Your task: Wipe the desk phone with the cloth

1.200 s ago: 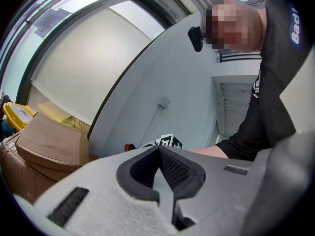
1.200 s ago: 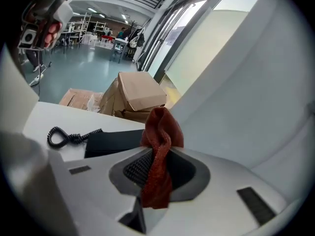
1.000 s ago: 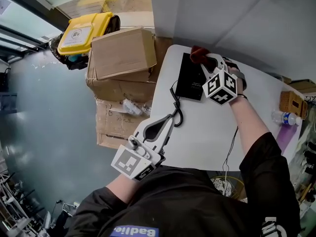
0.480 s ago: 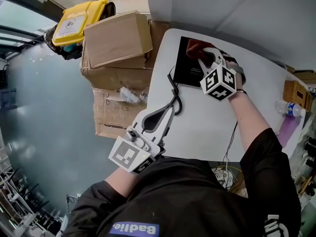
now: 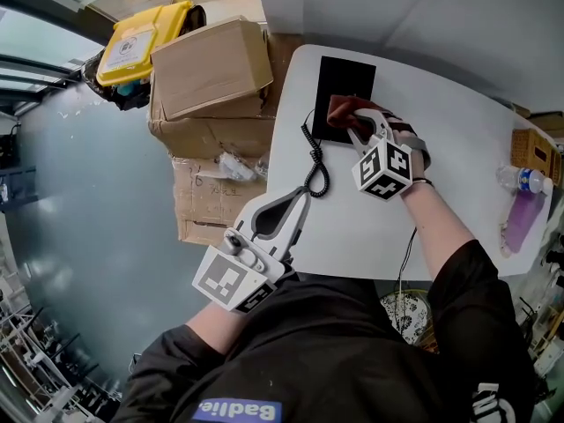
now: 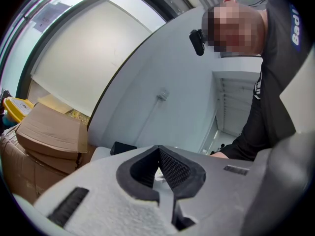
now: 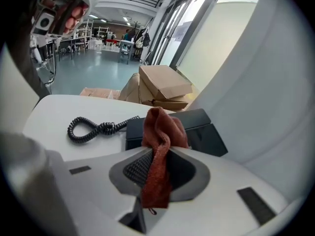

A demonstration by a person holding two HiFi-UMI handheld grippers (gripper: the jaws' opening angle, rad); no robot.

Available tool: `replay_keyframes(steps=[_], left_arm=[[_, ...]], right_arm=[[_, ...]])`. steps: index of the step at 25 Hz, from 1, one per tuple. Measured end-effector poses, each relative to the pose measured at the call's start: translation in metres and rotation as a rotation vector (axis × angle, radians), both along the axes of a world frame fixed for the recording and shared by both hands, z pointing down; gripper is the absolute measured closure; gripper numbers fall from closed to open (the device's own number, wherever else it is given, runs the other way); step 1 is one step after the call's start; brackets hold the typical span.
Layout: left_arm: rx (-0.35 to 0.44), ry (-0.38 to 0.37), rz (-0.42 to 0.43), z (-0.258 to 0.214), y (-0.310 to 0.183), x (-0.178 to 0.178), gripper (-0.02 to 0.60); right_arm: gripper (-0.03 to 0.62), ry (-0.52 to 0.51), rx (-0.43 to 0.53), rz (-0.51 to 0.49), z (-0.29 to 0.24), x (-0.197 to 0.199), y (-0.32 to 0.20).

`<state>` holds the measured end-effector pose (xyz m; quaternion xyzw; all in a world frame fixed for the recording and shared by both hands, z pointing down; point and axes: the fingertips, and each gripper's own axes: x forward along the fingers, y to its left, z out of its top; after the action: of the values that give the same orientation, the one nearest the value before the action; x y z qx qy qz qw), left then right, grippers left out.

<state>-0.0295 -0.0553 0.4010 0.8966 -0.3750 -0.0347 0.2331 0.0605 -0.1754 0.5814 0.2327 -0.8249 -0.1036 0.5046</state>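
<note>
A black desk phone [image 5: 345,86] lies at the far left of the white table [image 5: 458,174], and its coiled cord [image 5: 313,161] trails toward me. My right gripper [image 5: 351,123] is shut on a red-brown cloth [image 5: 344,109] that rests at the phone's near edge. In the right gripper view the cloth [image 7: 160,132] stands bunched between the jaws of the right gripper [image 7: 156,154], with the phone [image 7: 199,129] just behind it and the cord [image 7: 93,128] to the left. My left gripper [image 5: 302,203] hangs shut and empty over the table's near left edge; the left gripper [image 6: 158,150] is far from the phone [image 6: 123,147].
Cardboard boxes [image 5: 211,77] and a yellow bin [image 5: 141,42] are stacked off the table's left side. A water bottle [image 5: 520,179], a wooden box [image 5: 533,152] and a purple item [image 5: 520,220] sit at the right end. A thin cable [image 5: 407,263] runs off the near edge.
My right gripper has drawn the cloth across the phone from its far end toward its near edge. The left gripper has stayed in place.
</note>
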Motion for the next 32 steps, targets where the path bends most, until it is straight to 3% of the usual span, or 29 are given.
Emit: replay_keyframes(steps=[7, 20, 25, 28, 32], left_arm=[[-0.029, 0.003, 0.033, -0.002, 0.012, 0.001, 0.568], [-0.013, 0.003, 0.075, -0.009, 0.015, 0.007, 0.568], [0.008, -0.001, 0.067, -0.012, 0.006, 0.009, 0.568], [0.025, 0.029, 0.068, -0.018, -0.002, 0.017, 0.568], [0.007, 0.001, 0.068, -0.016, -0.012, 0.029, 0.568]], right_arm=[[0.51, -0.011, -0.04, 0.017, 0.017, -0.004, 0.036], [0.511, -0.031, -0.102, 0.046, 0.029, -0.004, 0.071], [0.511, -0.088, -0.076, 0.091, 0.0, 0.009, 0.048], [0.51, -0.107, -0.031, 0.13, -0.023, 0.028, 0.016], [0.511, -0.111, 0.009, 0.179, -0.041, 0.058, -0.029]])
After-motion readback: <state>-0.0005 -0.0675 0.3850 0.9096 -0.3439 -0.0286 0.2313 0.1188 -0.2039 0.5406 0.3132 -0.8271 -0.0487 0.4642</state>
